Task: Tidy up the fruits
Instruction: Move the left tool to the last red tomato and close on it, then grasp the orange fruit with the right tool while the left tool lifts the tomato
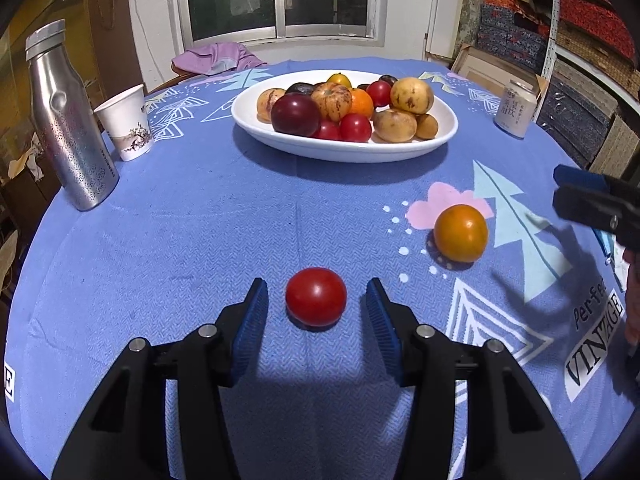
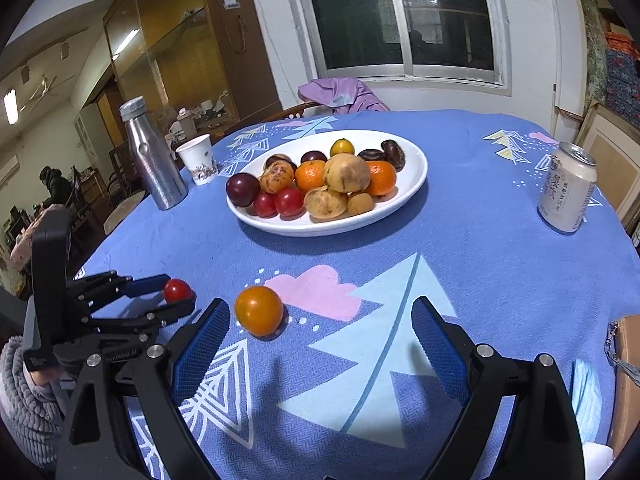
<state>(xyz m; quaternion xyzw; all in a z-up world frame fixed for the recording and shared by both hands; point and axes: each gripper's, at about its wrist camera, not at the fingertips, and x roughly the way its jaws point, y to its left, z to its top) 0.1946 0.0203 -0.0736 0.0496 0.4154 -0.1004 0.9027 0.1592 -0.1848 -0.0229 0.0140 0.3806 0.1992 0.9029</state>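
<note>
Wide bare cloth lies open across the middle of the tabletop [image 1: 200, 220], between the near edge and the plate [image 1: 344, 152] piled with fruit. Along the left rim the bottle [image 1: 70, 120] and cup [image 1: 126, 122] stand close together, blocking that side. The can [image 2: 566, 188] guards the far right, well apart from the plate. Up front, the tomato [image 1: 316, 296] sits between the left claw [image 1: 316, 308] fingers, a gap on each side. The orange fruit [image 2: 259, 311] lies just beside the right claw [image 2: 320, 328], whose jaws are spread wide over empty cloth.
</note>
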